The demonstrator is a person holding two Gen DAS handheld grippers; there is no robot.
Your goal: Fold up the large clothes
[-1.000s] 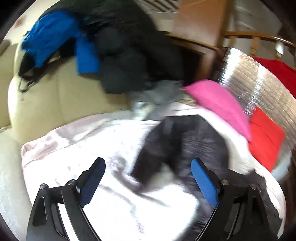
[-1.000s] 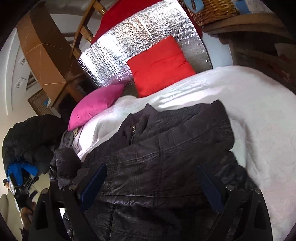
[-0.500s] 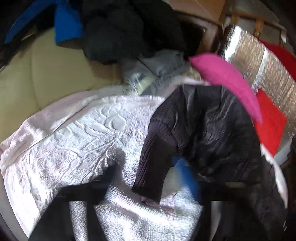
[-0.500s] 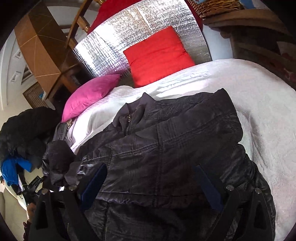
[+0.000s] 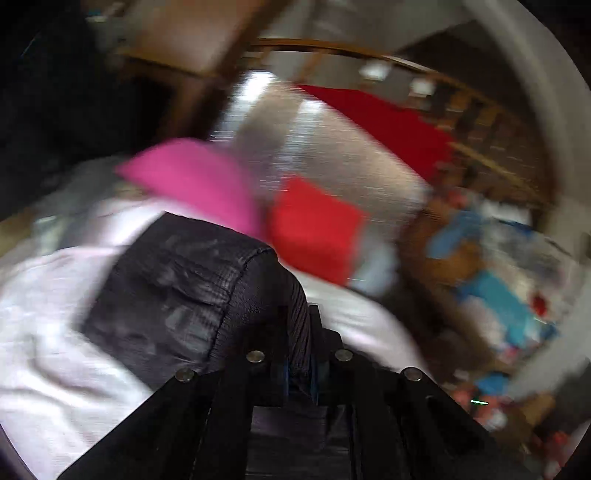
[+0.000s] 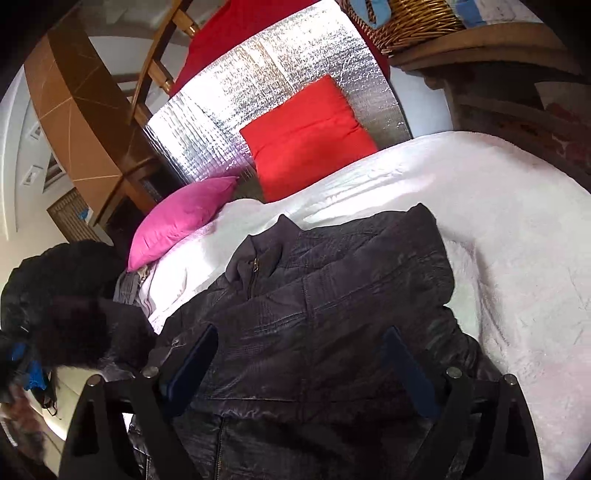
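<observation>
Nearest the lens in the left wrist view, the left gripper (image 5: 300, 369) is pressed together on the ribbed cuff of the jacket's sleeve (image 5: 192, 295), a thin fold of dark fabric pinched between the blue pads while the sleeve arches up and away over the bedspread. In the right wrist view the right gripper (image 6: 301, 369) hangs spread wide just above the lower front of the dark quilted jacket (image 6: 332, 306), its pads touching nothing that can be made out. The jacket lies face up on the white bedspread (image 6: 498, 229), zipped, collar pointing toward the head of the bed, one sleeve already laid across the chest. Beyond the collar sit a pink cushion (image 6: 181, 218) and a red cushion (image 6: 306, 140), both leaning against a silver foil panel (image 6: 258, 81), with a wicker basket (image 6: 413, 18) on a shelf further off. The left view is heavily smeared, so how deep the cuff sits between the pads is hard to judge. The likely trouble is a shallow bite: slick shell fabric could slide out mid-swing and drop the sleeve crooked. With nothing pinning the body, a pull on the sleeve may also drag the whole jacket sideways and rumple the front, spoiling the fold line.
</observation>
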